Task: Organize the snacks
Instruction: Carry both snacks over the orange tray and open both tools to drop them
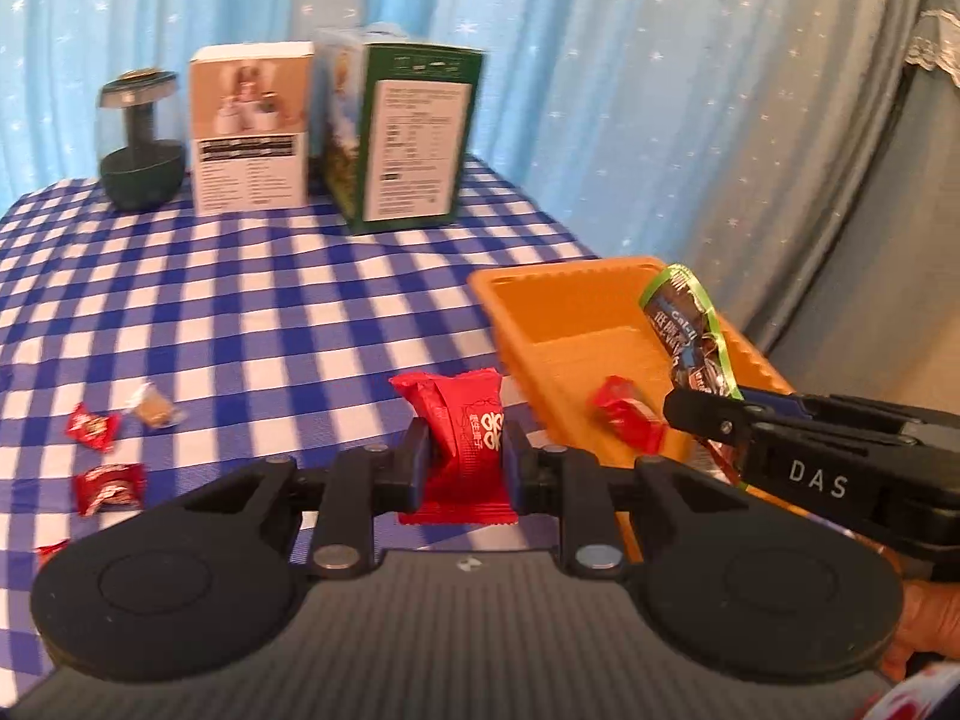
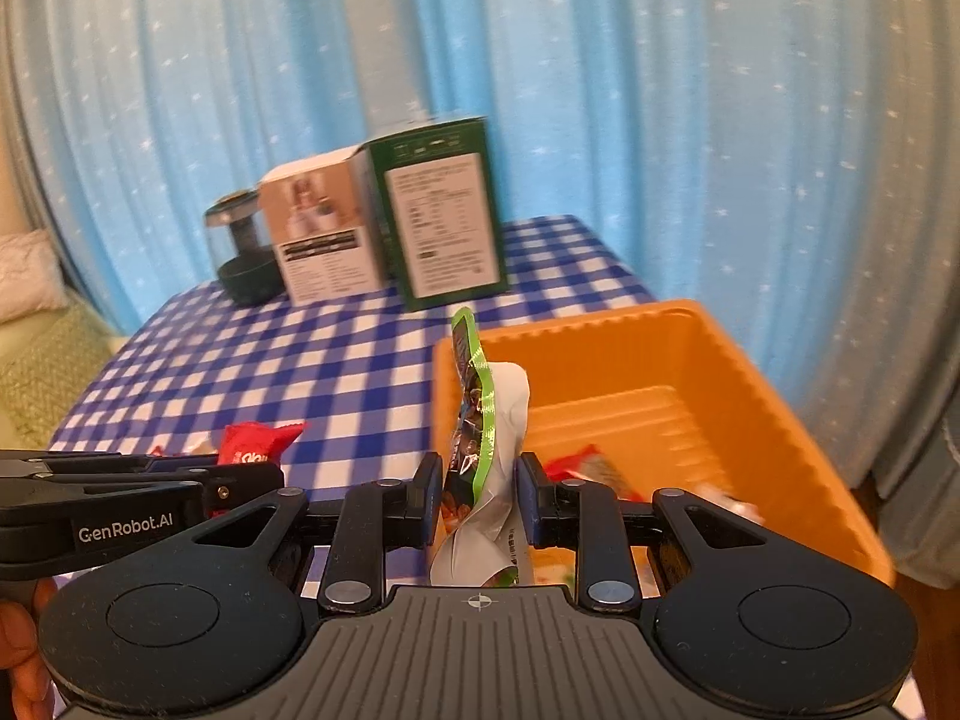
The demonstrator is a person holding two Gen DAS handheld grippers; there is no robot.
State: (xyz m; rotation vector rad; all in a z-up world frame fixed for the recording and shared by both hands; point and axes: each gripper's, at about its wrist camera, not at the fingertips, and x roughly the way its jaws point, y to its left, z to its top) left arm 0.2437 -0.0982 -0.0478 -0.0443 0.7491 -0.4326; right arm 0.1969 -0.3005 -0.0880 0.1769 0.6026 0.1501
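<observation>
Gripping a red snack packet (image 1: pixel 465 429), the left tongs (image 1: pixel 465 462) sit closed beside the orange bin (image 1: pixel 540 294); the right tongs (image 2: pixel 478 495) pinch a green-edged pouch (image 2: pixel 480 420) over it. Both pinch crinkly wrappers, so either could slip or land on the tabletop (image 1: pixel 240 300).

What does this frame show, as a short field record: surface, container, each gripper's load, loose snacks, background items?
surface: blue checked tablecloth
container: orange bin, a red snack inside
left gripper: shut on red snack packet
right gripper: shut on green-edged snack pouch, above the bin
loose snacks: small red candies at left
background: white box, green box, dark lamp-like object
</observation>
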